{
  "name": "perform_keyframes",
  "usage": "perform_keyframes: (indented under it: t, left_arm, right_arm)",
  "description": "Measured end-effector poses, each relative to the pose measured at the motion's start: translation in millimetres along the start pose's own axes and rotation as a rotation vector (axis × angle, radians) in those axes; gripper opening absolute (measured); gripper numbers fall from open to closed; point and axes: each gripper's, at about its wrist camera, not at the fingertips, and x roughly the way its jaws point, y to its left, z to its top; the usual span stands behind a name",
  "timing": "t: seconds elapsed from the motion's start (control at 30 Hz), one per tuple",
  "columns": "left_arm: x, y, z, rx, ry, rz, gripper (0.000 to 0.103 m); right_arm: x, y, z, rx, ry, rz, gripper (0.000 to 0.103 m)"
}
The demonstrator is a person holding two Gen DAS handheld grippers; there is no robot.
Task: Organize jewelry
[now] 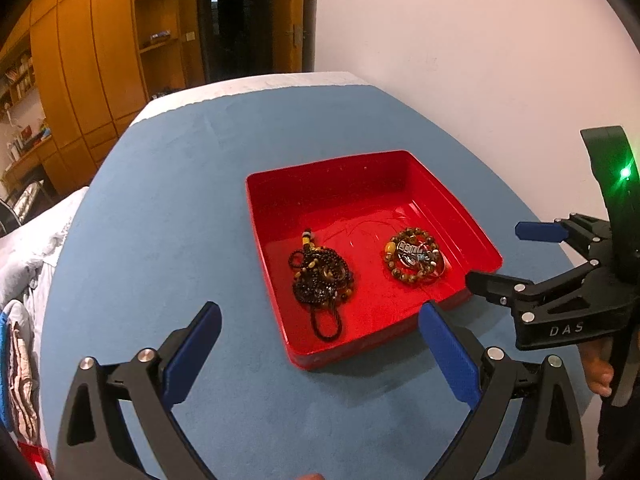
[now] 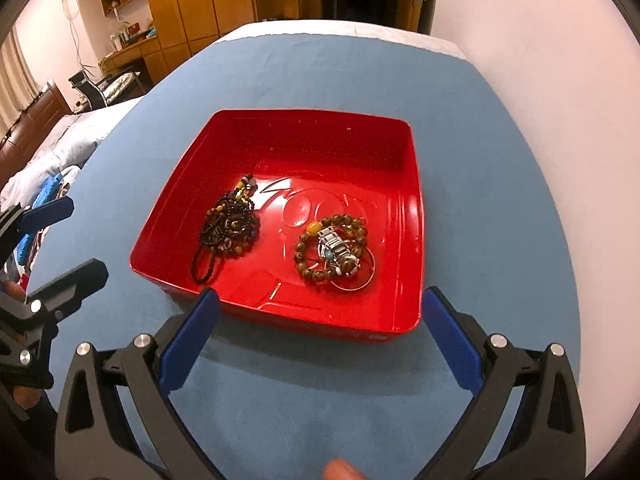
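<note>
Left gripper: wide open, empty, hovering short of the tray.
Right gripper: wide open, empty, at the tray's near wall.
Tray: red, on blue cloth.
Dark necklace: heaped, tray's left half.
Bracelets: small pile, right half, apart from the necklace.

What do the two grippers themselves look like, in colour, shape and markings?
Both the left gripper and right gripper have black frames with silver bolts and blue-padded jaws. The right one, seen from the left wrist view, bears white letters "DAS" and a green light.
</note>
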Motion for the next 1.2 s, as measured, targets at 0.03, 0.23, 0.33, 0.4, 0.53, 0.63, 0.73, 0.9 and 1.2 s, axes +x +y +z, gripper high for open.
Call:
perform_keyframes:
  t: [0.03, 0.23, 0.33, 0.4, 0.53, 0.63, 0.73, 0.9, 1.2]
  left_arm:
    - [3.0, -0.3, 0.4, 0.001, 0.003, -0.002, 0.099]
    - [17.6, 0.3, 5.8, -0.002, 0.016, -0.012, 0.099]
    - [23.0, 0.9, 9.7, -0.006, 0.017, -0.01, 0.099]
    - [25.6, 1.7, 10.9, -0.008, 0.019, -0.009, 0.099]
    - [28.1, 4.6, 10.6, -0.019, 0.02, -0.001, 0.099]
    - [28.4, 5.9, 11.0, -0.021, 0.018, 0.001, 0.099]
    - [28.5, 5.9, 11.5, -0.017, 0.014, 0.001, 0.099]
    - [30.1, 8.9, 12.7, -0.029, -0.005, -0.001, 0.099]
    - [36.8, 5.5, 12.3, -0.011, 0.004, 0.031, 0.099]
  right_arm:
    - [3.7, -1.5, -0.2, 0.003, 0.006, 0.006, 0.1]
    - [15.7, -3.0, 3.0, -0.008, 0.02, 0.01, 0.1]
    - [19.3, -2.9, 5.2, -0.015, 0.013, 0.002, 0.1]
    - [21.1, -2.5, 6.2, -0.021, 0.012, -0.001, 0.1]
    - [25.0, -2.1, 6.4, -0.027, 0.017, -0.004, 0.1]
    - [26.1, -2.2, 6.2, -0.026, 0.02, -0.001, 0.1]
    - [25.4, -2.3, 6.3, -0.027, 0.014, -0.004, 0.1]
    - [25.3, -3.7, 7.0, -0.019, 0.006, -0.003, 0.1]
    - [26.8, -4.4, 7.4, -0.015, 0.008, -0.004, 0.1]
